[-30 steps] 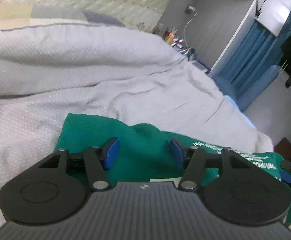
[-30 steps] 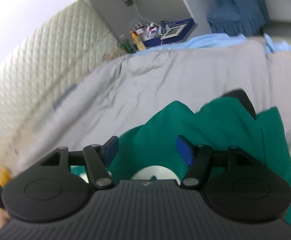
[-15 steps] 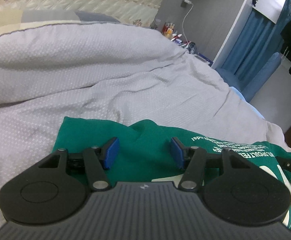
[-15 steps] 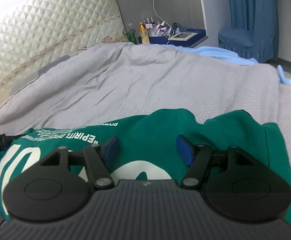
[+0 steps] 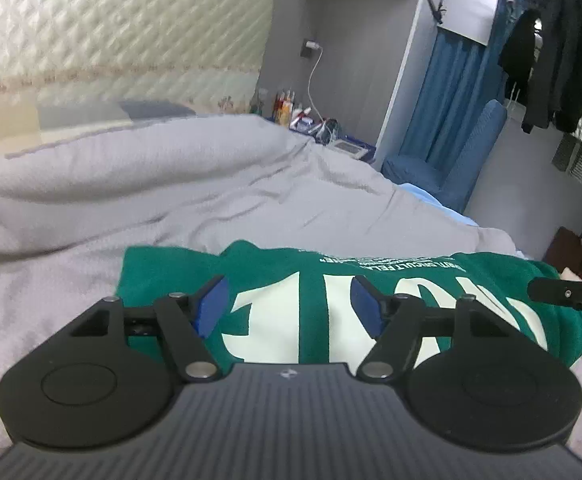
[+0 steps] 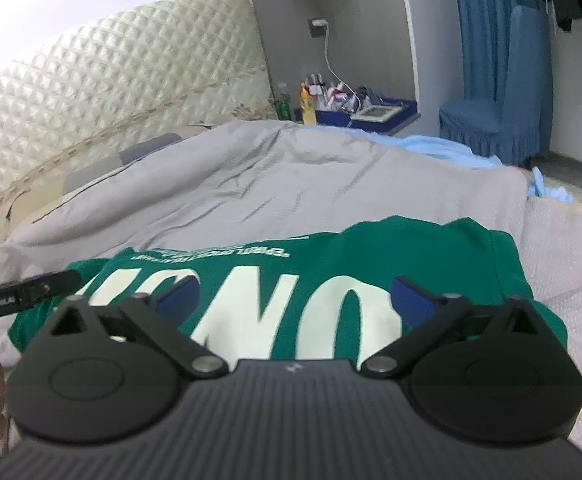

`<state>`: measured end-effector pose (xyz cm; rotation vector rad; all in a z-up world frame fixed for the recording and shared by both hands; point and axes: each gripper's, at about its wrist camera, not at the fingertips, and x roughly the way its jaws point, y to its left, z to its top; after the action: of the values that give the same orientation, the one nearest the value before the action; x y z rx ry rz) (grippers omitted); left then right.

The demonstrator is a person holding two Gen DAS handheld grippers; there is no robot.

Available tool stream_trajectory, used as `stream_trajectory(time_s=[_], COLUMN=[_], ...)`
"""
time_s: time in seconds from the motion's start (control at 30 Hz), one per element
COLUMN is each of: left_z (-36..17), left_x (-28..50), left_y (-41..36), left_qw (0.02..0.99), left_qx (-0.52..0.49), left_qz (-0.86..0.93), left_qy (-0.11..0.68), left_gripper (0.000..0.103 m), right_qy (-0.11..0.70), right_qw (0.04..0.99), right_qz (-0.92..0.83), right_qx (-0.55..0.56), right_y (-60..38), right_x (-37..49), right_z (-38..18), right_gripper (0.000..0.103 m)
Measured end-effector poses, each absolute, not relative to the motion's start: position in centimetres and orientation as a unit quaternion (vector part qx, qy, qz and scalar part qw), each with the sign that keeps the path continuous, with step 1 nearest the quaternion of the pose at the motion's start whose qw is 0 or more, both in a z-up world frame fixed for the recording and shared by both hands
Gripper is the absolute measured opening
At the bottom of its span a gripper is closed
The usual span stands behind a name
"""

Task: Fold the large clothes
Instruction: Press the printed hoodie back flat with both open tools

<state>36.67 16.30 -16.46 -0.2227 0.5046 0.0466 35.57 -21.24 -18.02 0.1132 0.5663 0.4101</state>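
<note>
Now both sets of fingers are opening with nothing between them, the left gripper (image 5: 287, 304) and right gripper (image 6: 295, 300) hovering over the green shirt (image 5: 331, 280), which lies at twelve o'clock, long axis nine-to-three across the bed (image 6: 271, 184), equally near both.

A green sweatshirt (image 5: 331, 280) with large pale lettering lies folded flat on the grey bedcover (image 5: 211, 200).
</note>
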Motion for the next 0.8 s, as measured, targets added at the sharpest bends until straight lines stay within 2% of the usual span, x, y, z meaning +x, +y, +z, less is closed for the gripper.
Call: stream_trajectory(time_s=[0.13, 0.37, 0.53, 0.8], left_z=[-17.1, -19.3, -21.0, -21.9], left_x=[37.1, 39.6, 40.8, 42.3], left_y=[16.1, 15.3, 15.3, 15.5], left_qw=[0.957, 0.951, 0.945, 0.941], left_qx=[-0.129, -0.104, -0.111, -0.115], left_qz=[-0.007, -0.001, -0.001, -0.002], left_qy=[0.259, 0.29, 0.308, 0.317], left_gripper=[0.077, 0.077, 0.084, 0.087], right_qy=[0.284, 0.323, 0.344, 0.347], right_qw=[0.938, 0.925, 0.915, 0.915], right_qz=[0.197, 0.201, 0.208, 0.205], right_qx=[0.036, 0.027, 0.021, 0.007], right_y=[-20.0, -18.3, -17.5, -16.2], right_x=[35.8, 37.7, 39.0, 40.0], right_z=[-18.6, -21.2, -23.1, -24.8], right_gripper=[0.103, 0.103, 0.103, 0.103])
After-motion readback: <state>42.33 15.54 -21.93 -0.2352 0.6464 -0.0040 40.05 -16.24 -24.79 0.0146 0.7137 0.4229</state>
